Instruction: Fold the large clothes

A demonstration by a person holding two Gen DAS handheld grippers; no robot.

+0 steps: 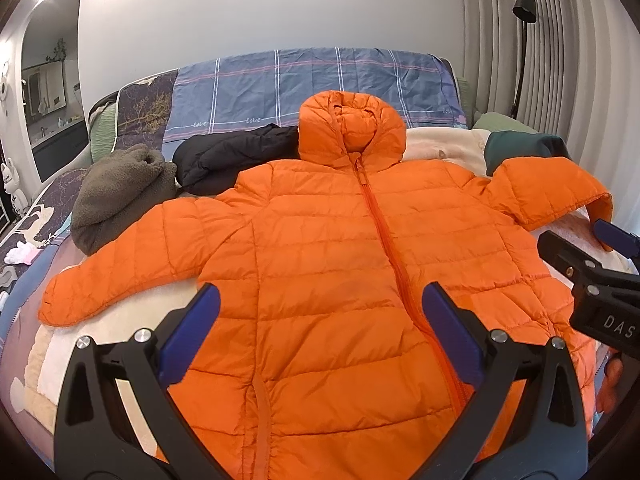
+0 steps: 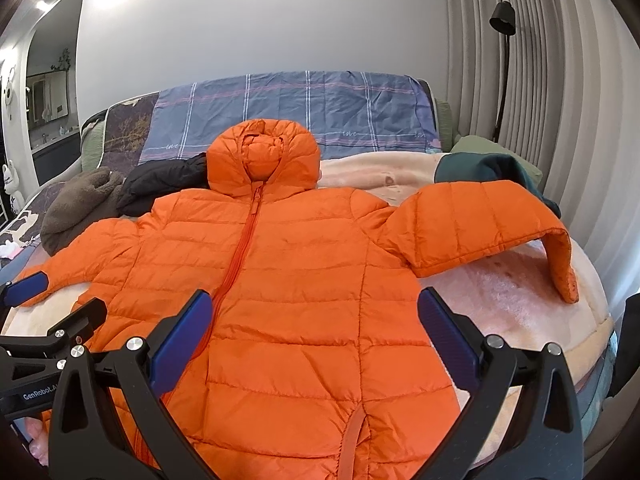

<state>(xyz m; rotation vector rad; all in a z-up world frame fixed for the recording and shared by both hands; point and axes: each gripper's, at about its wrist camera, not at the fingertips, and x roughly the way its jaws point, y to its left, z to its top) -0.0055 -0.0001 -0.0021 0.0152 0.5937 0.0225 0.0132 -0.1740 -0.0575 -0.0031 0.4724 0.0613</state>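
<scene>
The jaws of the left gripper (image 1: 320, 312) stand spread wide and hold nothing, poised over the lower front of the orange jacket (image 1: 320, 240), which lies face up and zipped on a pale blanket (image 1: 116, 320) spread over the bed. In this view the hood (image 1: 352, 128) points toward the headboard, the left sleeve (image 1: 120, 264) runs out flat to a cuff near the bed's edge, and the right gripper shows at the frame's right side beside the other sleeve. A brown fleece (image 1: 116, 196) and a black garment (image 1: 232, 156) lie beyond the jacket's shoulder, close to it. From the right wrist, the jaws of the right gripper (image 2: 316, 312) are likewise spread and empty above the jacket's right half; the right sleeve (image 2: 480, 228) arches up and its cuff droops over onto the blanket, and a dark green garment (image 2: 480, 168) sits just behind it. The jacket looks like a light quilted down piece: puffy, soft, with a slick shell, so it will likely weigh little but spring back after each fold and slide under a shallow pinch. A firmer hold would probably come at stitched edges, meaning the cuffs, the shoulder seams or the hem, rather than the padded panels, which may squeeze flat and slip out. Pressing air out after each fold should help it stay.
</scene>
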